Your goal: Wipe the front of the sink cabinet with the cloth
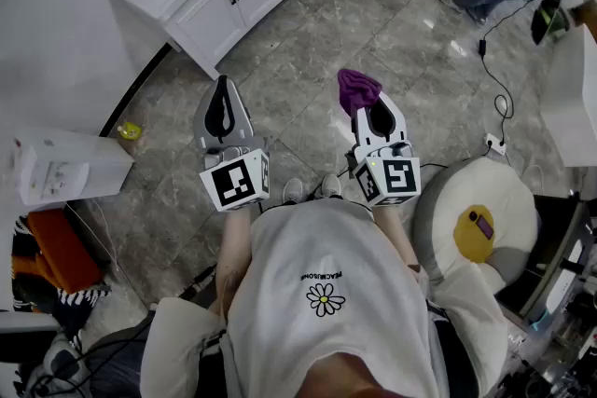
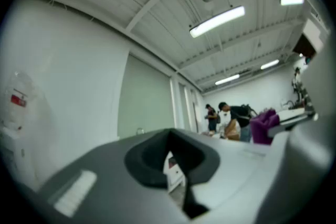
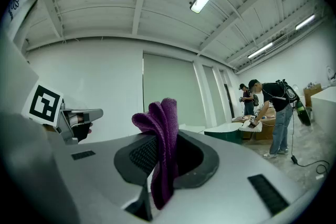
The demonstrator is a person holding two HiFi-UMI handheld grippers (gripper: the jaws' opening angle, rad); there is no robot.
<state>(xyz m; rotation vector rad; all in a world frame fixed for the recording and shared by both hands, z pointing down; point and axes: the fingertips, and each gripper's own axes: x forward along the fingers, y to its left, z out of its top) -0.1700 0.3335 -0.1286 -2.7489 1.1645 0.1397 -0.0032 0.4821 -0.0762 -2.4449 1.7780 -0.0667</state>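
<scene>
holds the purple cloth pinched in the right gripper, left gripper closed, empty; needs a reach ahead-left to the sink cabinet, well apart.

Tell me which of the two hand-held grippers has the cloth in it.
The right hand-held gripper: a purple cloth is pinched between its jaws and sticks out past them. The left hand-held gripper holds nothing.

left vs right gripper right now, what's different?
The left gripper is shut on nothing; the right gripper is shut on the purple cloth. The left gripper sits nearer the sink cabinet; the right gripper is farther from it. Both point forward over the floor, and neither touches the cabinet.
</scene>
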